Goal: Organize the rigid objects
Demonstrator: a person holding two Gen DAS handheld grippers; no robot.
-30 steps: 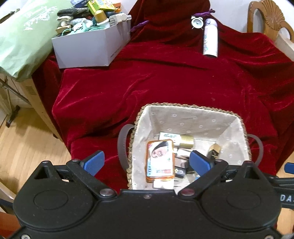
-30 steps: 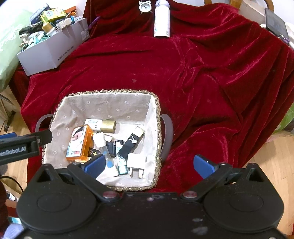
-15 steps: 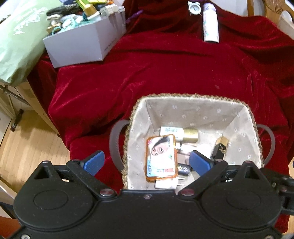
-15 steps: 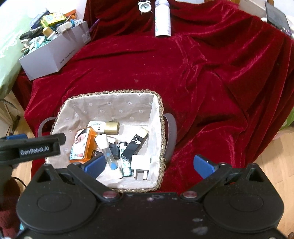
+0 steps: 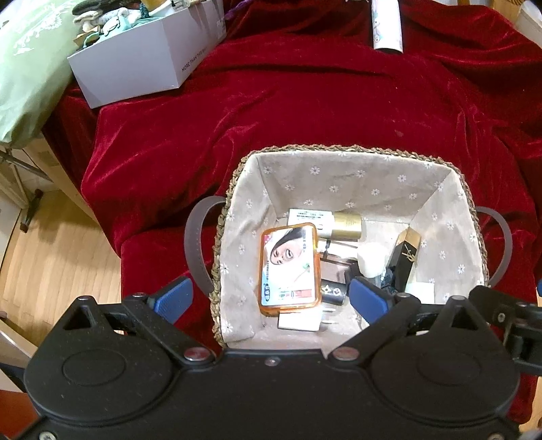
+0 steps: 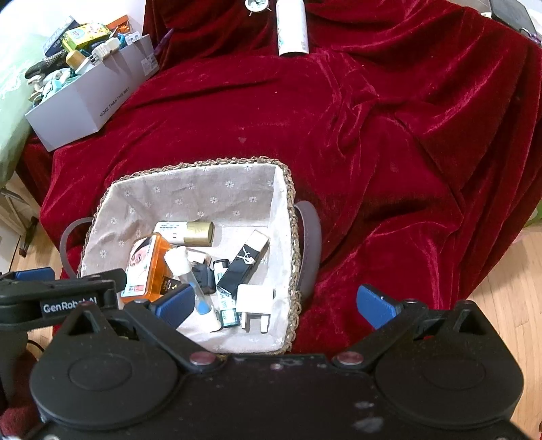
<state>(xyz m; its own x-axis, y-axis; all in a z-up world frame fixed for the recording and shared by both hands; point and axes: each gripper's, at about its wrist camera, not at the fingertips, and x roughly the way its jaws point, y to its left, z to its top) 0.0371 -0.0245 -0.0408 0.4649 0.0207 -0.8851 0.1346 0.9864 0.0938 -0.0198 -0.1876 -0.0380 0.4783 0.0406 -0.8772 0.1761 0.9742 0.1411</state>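
1. One woven basket (image 5: 352, 149) with a flower-print cloth lining sits on a red velvet cloth (image 5: 305, 101), near its front edge. It has two grey handles, one on each side.
2. The left gripper (image 5: 271, 299) hangs over the basket's near left part, jaws spread wide with nothing between them; one blue fingertip is outside the rim, the other over the contents.
3. The right gripper (image 6: 274, 306) hangs over the basket's near right corner, jaws also spread wide and empty; one fingertip is over the contents, the other over the cloth beyond the right handle.
4. In the basket lie one orange case (image 5: 289, 267) with a printed face, flat at the left, and one white tube with a gold cap (image 6: 189, 233) on its side behind it.
5. One black box with a gold end (image 6: 244, 267) leans diagonally at the right.
6. Two white plug adapters show: one (image 6: 254, 306) near the front right, prongs pointing to the near rim, and one (image 5: 299, 321) just under the orange case's near edge.
7. A few smaller dark and clear things are crowded in the middle; I cannot count them surely.
8. Well behind, one white box (image 6: 84, 98) full of mixed items stands at the cloth's left, and one white bottle (image 6: 292, 30) lies at the back with one small alarm clock (image 6: 254, 5) beside it.
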